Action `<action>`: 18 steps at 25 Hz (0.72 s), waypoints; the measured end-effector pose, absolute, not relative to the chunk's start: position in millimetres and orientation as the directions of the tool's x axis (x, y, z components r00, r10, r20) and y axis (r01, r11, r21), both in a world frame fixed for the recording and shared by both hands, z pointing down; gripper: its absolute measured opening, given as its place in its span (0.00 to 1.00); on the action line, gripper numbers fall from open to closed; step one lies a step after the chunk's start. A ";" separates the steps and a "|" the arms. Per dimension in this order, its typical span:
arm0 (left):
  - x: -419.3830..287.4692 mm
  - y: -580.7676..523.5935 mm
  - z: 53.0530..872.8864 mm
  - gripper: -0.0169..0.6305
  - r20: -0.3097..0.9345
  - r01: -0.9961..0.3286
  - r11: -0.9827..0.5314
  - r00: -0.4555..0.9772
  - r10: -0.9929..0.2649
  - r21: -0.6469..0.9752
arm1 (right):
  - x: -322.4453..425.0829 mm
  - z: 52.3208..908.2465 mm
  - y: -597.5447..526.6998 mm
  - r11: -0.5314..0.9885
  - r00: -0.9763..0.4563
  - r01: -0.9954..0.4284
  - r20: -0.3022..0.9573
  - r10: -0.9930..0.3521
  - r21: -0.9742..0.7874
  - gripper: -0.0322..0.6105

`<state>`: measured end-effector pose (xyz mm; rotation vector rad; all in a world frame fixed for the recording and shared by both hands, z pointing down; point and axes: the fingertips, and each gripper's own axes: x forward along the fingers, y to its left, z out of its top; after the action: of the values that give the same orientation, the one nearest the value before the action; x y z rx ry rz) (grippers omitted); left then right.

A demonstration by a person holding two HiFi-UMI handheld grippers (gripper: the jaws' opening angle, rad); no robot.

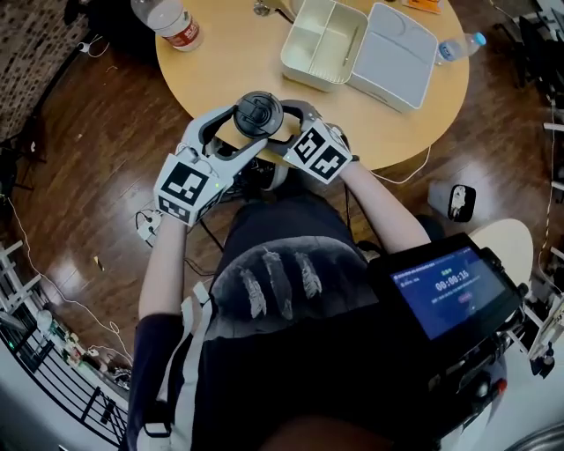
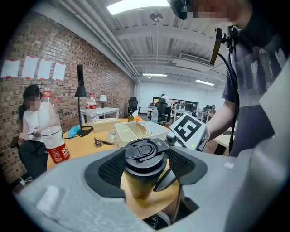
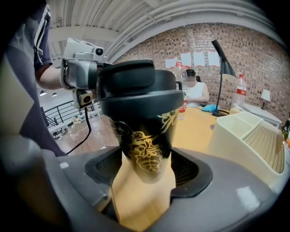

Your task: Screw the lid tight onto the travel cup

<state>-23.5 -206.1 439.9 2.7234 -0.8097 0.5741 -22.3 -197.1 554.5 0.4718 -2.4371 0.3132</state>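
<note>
A travel cup [image 3: 147, 136], black with a gold print, is at the near edge of the round wooden table [image 1: 220, 66]. Its black lid [image 1: 257, 114] sits on top. My left gripper [image 1: 247, 130] comes in from the left, and its pads [image 2: 111, 170] press on both sides of the lid [image 2: 146, 154]. My right gripper [image 1: 284, 130] reaches in from the right, shut on the cup body, with the pads [image 3: 188, 170] against its sides. The frames do not show whether the cup's base rests on the table.
A cream two-part lunch box [image 1: 322, 42] and its grey cover [image 1: 392, 55] lie farther back on the table. A water bottle [image 1: 172, 22] stands at the back left, another bottle [image 1: 458, 46] lies at the right edge. A screen [image 1: 449, 286] sits near my right side.
</note>
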 end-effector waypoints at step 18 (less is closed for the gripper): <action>-44.9 -193.3 426.8 0.50 0.419 -0.774 -0.622 0.607 -0.676 0.119 | -35.4 545.6 -187.1 0.926 -0.763 -0.362 0.604 -0.230 -0.105 0.58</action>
<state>-44.9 -193.3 426.8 2.5467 -1.1803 0.4877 -35.4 -187.1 545.6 0.4205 -2.4693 0.2860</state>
